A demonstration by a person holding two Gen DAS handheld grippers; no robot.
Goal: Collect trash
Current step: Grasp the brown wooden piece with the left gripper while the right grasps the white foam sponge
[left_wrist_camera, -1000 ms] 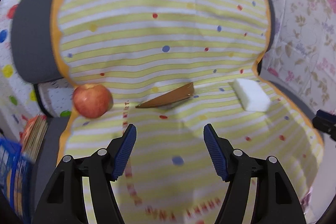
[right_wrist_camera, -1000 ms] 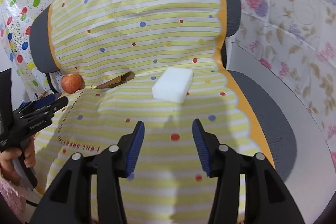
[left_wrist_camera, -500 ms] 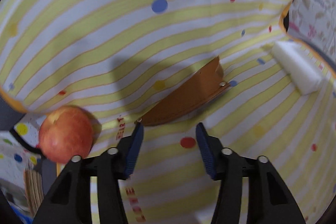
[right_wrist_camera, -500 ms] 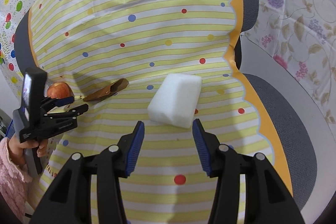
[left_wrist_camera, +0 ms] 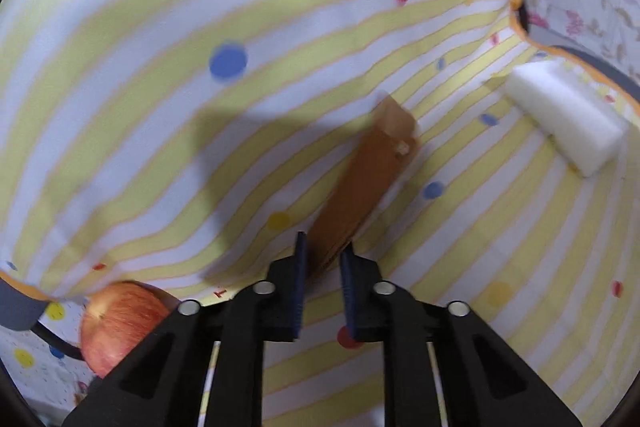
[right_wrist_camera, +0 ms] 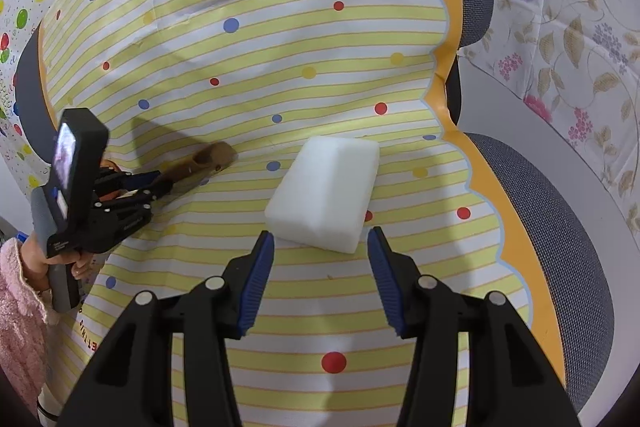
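A flat brown cardboard piece (left_wrist_camera: 368, 183) lies on the striped, dotted cloth (left_wrist_camera: 200, 27) over a chair. My left gripper (left_wrist_camera: 322, 259) has its jaws closed on the near end of the cardboard. In the right wrist view the cardboard (right_wrist_camera: 200, 163) sticks out of the left gripper (right_wrist_camera: 156, 187). A white foam block (right_wrist_camera: 326, 195) lies on the seat just beyond my right gripper (right_wrist_camera: 320, 247), which is open and empty, its tips level with the block's near edge. The block also shows at the right of the left wrist view (left_wrist_camera: 564, 115).
A red apple (left_wrist_camera: 120, 327) sits at the seat's left edge, beside my left gripper. The grey chair (right_wrist_camera: 560, 227) shows past the cloth's orange border at right. Floral wallpaper (right_wrist_camera: 580, 27) is behind.
My left gripper has moved forward onto the cardboard and closed on its near end. My right gripper has moved closer to the white foam block and stays open.
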